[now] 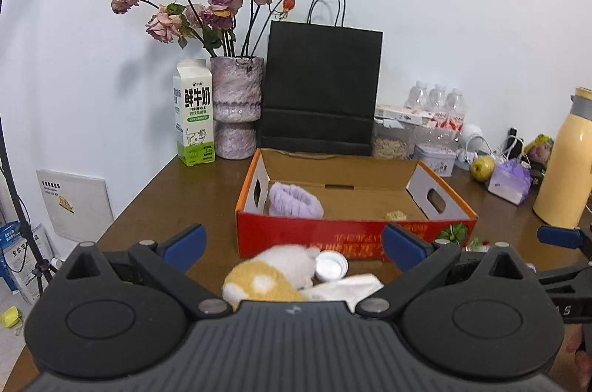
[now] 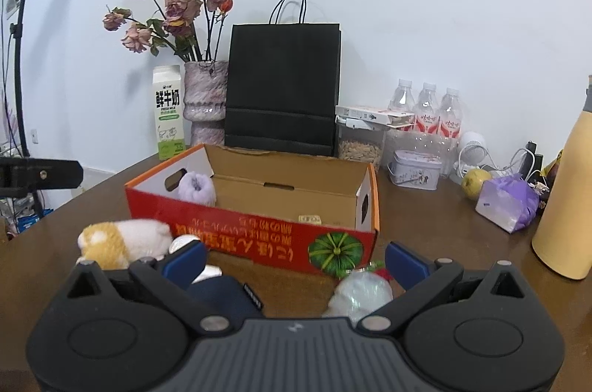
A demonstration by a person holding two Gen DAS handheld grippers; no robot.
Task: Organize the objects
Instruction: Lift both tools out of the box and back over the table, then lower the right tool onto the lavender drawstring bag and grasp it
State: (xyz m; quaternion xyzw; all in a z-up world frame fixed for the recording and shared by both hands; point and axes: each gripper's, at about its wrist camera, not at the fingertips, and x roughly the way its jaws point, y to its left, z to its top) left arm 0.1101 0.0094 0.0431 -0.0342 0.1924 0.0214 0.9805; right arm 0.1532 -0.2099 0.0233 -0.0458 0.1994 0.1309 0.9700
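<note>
left claw (image 1: 294, 244): jaws wide apart, holding nothing, hovering over the near table edge above the plush
right claw (image 2: 295, 260): jaws wide apart too, empty, low over the table in front of the box's right corner (its blue tip also shows at the right edge of the left view)
box (image 2: 259, 233): red outside, brown card inside, open top, mid-table, printed text upside down to us
headband (image 1: 294, 199): lilac, fluffy, in the box's left end against the side wall
small block (image 1: 395, 215): yellowish, on the box floor near the front wall, right of centre (too small to identify)
plush (image 1: 266, 271): yellow and white, on the table just in front of the box, left of centre
cap (image 1: 331, 264): round, silver-white, touching the plush's right side
tissue (image 1: 347, 286): white, crumpled, just beside the plush, nearest the left claw
dark item (image 2: 225, 294): navy fabric with a small label, under the right claw's left finger
wrapped ball (image 2: 360, 292): pale, clear-wrapped, red bit on top, by the right finger
back row: milk carton (image 1: 194, 112), vase (image 1: 236, 107) of dried roses, black bag (image 1: 320, 88), bottles (image 2: 425, 107)
right side: apple (image 2: 475, 183), purple pack (image 2: 508, 201), yellow flask (image 2: 564, 207)
</note>
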